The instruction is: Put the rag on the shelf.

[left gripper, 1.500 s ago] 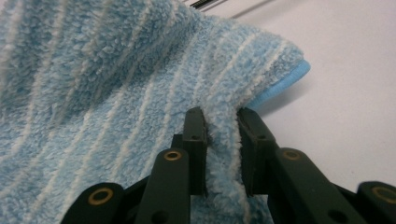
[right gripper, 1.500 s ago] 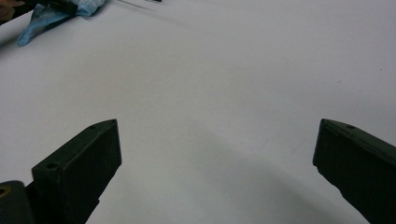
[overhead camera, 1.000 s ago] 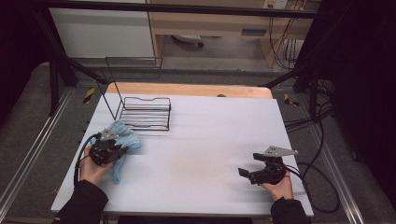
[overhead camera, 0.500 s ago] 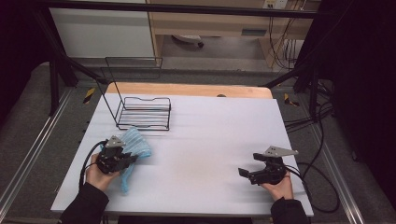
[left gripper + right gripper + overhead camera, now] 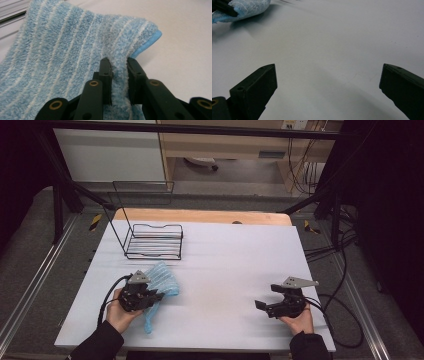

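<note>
Lab test bench, metal frame rails (image 5: 35, 290), trailing cables (image 5: 340, 250), white tabletop (image 5: 235, 260)

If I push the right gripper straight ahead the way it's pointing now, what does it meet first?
Bare white table first. Farther along that line, the right gripper would probably reach the blue striped towel held in the left gripper; depth is unclear.

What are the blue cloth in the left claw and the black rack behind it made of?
Blue cloth: looks like fluffy microfibre or terry, going by its fuzzy pile, pale stripes and smooth hem. Black rack: probably coated metal wire, judging by its thin dark rods.
</note>
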`<state>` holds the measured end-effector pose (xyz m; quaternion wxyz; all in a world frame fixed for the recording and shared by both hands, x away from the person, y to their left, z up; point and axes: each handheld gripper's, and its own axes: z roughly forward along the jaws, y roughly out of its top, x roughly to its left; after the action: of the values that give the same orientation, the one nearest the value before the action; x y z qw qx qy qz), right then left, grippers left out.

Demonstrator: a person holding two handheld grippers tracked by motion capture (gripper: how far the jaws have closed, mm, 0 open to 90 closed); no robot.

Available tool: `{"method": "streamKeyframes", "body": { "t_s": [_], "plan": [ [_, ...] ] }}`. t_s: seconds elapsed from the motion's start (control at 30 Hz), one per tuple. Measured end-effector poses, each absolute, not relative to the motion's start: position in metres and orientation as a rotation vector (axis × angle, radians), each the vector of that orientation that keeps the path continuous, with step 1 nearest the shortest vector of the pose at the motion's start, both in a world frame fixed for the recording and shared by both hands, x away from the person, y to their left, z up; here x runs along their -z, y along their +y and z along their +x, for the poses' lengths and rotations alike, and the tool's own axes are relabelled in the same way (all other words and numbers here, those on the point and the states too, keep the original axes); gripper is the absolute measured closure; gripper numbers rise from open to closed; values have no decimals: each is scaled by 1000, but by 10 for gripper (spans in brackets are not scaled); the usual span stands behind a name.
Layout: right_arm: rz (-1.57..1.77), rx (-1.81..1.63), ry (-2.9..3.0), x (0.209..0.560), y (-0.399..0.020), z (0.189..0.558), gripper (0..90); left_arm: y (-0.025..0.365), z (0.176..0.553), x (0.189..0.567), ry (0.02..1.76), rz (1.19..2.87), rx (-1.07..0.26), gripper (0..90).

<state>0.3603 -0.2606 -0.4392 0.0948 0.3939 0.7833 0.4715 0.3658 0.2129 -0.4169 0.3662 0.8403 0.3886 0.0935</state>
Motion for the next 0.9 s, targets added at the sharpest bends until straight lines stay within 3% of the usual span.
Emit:
{"method": "streamKeyframes", "body": {
  "t_s": [0.73, 0.9],
  "plan": [
    [1166, -1391, 2329, 439, -260, 360, 19, 151, 345, 424, 755, 2257, -177, 754],
    [1170, -1389, 2331, 440, -260, 360, 20, 153, 344, 428, 781, 2249, -137, 692]
  ]
}}
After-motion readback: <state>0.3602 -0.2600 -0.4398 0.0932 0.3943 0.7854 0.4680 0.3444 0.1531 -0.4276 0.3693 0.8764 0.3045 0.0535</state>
